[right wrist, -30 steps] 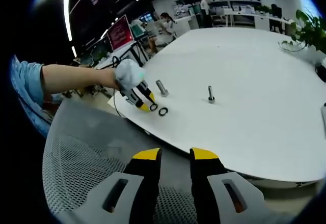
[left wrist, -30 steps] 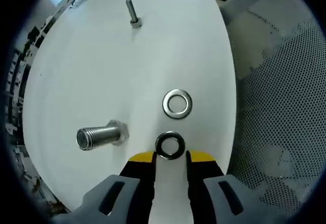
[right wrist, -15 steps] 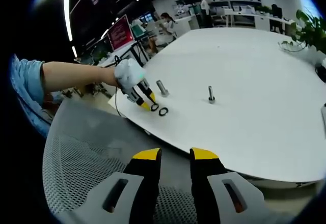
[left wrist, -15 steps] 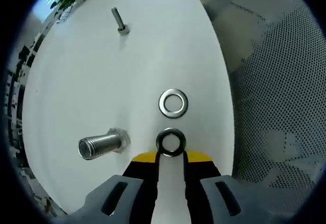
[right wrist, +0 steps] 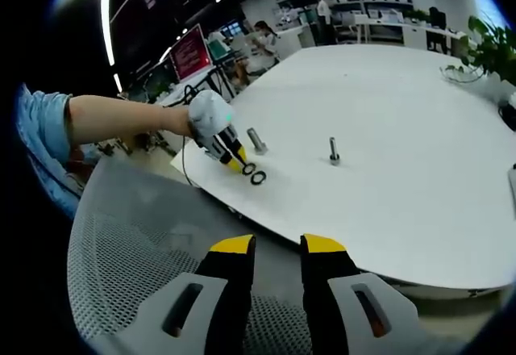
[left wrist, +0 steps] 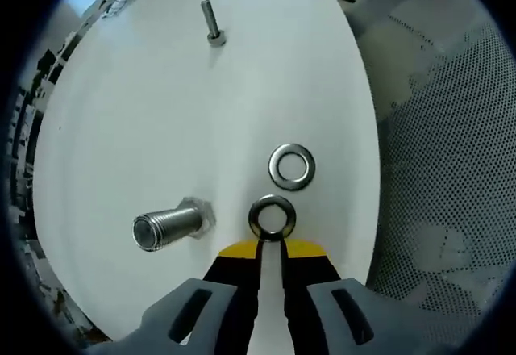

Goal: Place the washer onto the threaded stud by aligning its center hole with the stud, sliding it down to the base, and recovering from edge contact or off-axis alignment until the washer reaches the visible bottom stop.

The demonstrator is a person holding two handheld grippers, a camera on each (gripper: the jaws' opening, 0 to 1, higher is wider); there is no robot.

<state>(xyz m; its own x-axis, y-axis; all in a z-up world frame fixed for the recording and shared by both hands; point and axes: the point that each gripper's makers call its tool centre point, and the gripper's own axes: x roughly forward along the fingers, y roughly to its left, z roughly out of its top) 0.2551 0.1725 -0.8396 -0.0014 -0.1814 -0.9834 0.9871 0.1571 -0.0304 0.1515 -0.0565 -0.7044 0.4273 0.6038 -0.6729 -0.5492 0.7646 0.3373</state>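
Left gripper (left wrist: 271,246) has its jaws narrowed on the near washer (left wrist: 272,215)'s rim, ready to lift; the large threaded stud (left wrist: 169,227) stands at 9 o'clock. Right gripper (right wrist: 277,246) idles, jaws slightly apart.

Both my views: bright, even overhead lighting; the white table (left wrist: 161,113) reads nearly shadowless, with mild glare. Ceiling light strips (right wrist: 109,0) streak the right gripper view. Fisheye bending strongest at edges; focus sharp centrally.
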